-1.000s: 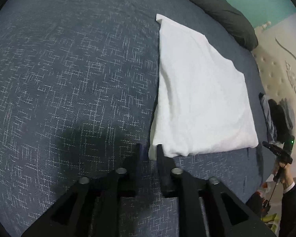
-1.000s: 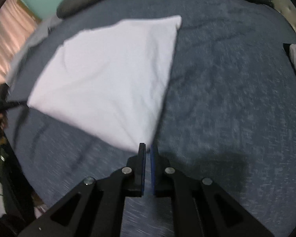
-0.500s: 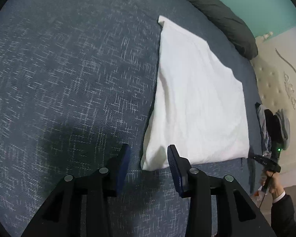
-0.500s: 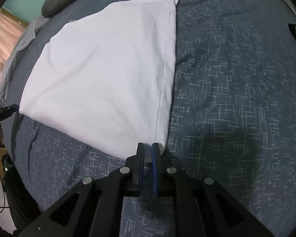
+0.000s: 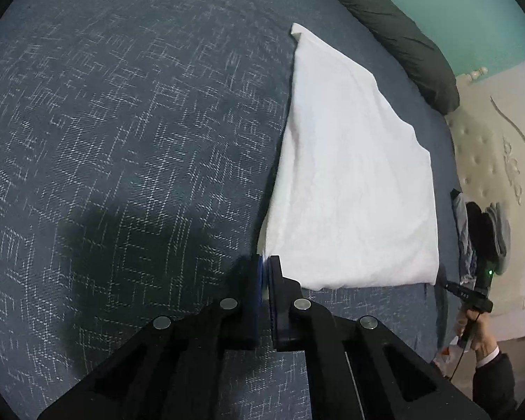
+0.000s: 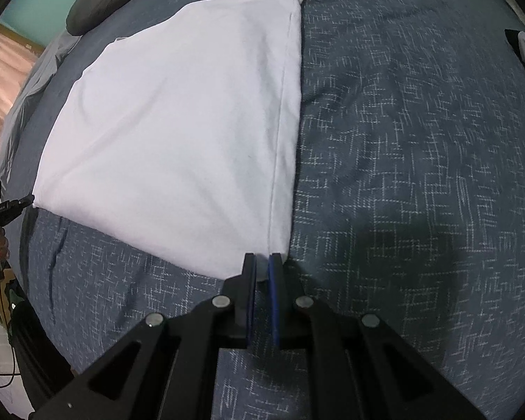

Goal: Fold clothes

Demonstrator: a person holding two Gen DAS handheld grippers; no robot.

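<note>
A: Where's the white garment [image 5: 350, 182]?
B: Folded flat on the dark blue bedspread [image 5: 122, 122], spreading ahead of both grippers, each at a near corner

A: And the jaws?
B: The left gripper [image 5: 265, 266] has just closed, pinching its corner; the right gripper [image 6: 261, 266] is nipped onto the other corner. A dark pillow [image 5: 395, 31] lies beyond the garment
</note>
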